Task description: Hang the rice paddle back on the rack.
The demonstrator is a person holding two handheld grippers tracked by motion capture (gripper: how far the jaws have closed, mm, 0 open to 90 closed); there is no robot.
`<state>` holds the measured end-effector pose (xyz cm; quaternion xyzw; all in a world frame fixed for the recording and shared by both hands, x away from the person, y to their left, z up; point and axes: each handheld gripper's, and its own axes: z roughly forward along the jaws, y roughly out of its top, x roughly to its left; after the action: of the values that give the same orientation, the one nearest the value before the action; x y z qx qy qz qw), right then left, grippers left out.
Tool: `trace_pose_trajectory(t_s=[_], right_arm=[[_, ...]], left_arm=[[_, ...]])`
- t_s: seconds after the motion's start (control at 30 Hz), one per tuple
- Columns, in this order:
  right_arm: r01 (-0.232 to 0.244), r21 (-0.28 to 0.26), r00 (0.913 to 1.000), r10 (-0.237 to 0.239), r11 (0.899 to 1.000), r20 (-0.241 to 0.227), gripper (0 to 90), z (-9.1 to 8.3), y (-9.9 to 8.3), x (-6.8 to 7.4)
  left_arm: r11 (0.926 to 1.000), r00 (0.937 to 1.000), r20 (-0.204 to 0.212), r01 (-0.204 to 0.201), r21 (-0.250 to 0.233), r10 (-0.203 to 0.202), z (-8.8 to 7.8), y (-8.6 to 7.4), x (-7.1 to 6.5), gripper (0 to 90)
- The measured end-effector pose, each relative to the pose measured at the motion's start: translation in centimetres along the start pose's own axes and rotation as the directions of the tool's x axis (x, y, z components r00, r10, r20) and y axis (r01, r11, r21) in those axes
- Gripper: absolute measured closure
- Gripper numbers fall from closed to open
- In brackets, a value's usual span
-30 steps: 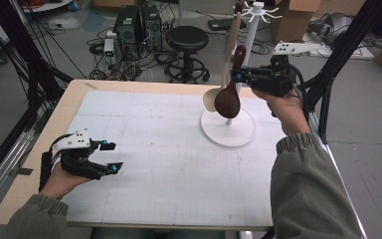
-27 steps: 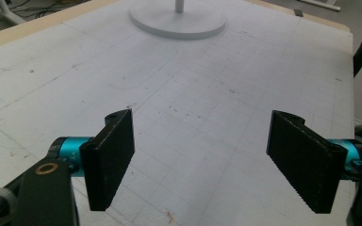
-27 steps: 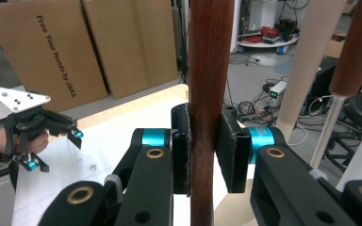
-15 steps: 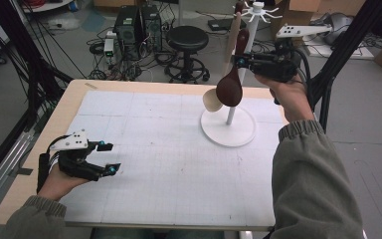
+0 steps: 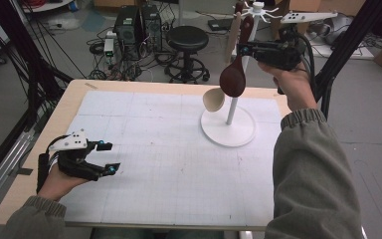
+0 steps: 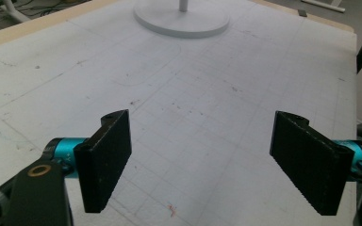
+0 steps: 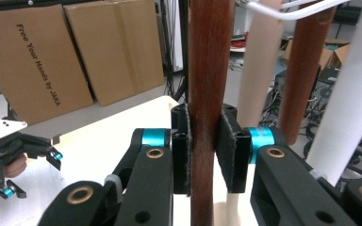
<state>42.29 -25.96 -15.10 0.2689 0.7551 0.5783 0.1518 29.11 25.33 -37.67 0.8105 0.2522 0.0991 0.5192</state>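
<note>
Nearest to me, my left gripper [image 5: 108, 157] rests low over the near left part of the white grid mat [image 5: 154, 164], level and pointing toward the right side of the table. In the left gripper view its jaws stand wide apart with nothing between them, only bare mat and, farther off, the round white base [image 6: 181, 21] of the utensil stand.

Past the mat's middle, that stand's base [image 5: 229, 132] sits on the far right part of the table, its thin white pole [image 5: 234, 102] rising from it. A pale wooden spoon [image 5: 214, 99] hangs by the pole, bowl down and just above the base.

Higher and farther, my right gripper [image 5: 246, 50] is raised off the table beside the pole, jaws pointing left. They are clamped on the handle of the dark wooden spoon [image 5: 234, 74] (a snug grip, pads pressed flat on both sides, as the right gripper view shows [image 7: 209, 94]). The spoon's long axis runs nearly upright, tilted slightly: the bowl points down and hangs in the air above the base, the handle points up toward the white hooks [image 5: 256, 9] at the stand's top. Beyond, another dark handle [image 7: 306, 70] and the pale handle [image 7: 259, 61] hang beside a hook.
</note>
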Motion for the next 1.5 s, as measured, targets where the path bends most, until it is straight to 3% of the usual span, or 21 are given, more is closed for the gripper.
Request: trace_pose_trajectory(t_s=[0.27, 0.67, 0.77, 0.93, 1.07, 1.5], right_arm=[[-0.011, 0.005, 0.9999, 0.011, 1.0, 0.011, 77.2, 0.3, 0.4, -0.6], [-0.059, -0.005, 0.9968, 0.06, 0.998, 0.053, 76.4, 0.5, -0.5, -1.4], [-0.074, -0.017, 0.9951, 0.075, 0.997, 0.065, 74.1, 0.5, -0.6, -1.4], [-0.06, -0.011, 0.9947, 0.061, 0.998, 0.082, 70.4, 0.3, -0.6, -1.0], [-0.046, -0.007, 0.9917, 0.047, 0.999, 0.119, 63.7, 0.0, -0.8, -0.6], [-0.036, -0.036, 0.9883, 0.04, 0.999, 0.147, 34.7, -1.5, -0.8, 1.3]], left_arm=[[0.9999, 1.0, 0.0, -0.002, -0.012, 0.002, -0.1, 0.1, 0.1, 22.1], [0.9999, 1.0, 0.0, -0.004, -0.013, 0.004, -0.2, 0.1, 0.0, 22.0], [0.9999, 1.0, -0.001, -0.003, -0.014, 0.003, -0.2, 0.1, 0.0, 21.9], [0.9999, 1.0, 0.001, -0.008, -0.013, 0.008, -0.2, 0.1, 0.0, 21.8], [0.9998, 1.0, -0.001, -0.001, -0.017, 0.001, -0.2, 0.1, -0.1, 21.8], [1.0, 0.9999, -0.013, -0.003, -0.009, 0.002, -0.2, 0.2, 0.0, 19.7]])
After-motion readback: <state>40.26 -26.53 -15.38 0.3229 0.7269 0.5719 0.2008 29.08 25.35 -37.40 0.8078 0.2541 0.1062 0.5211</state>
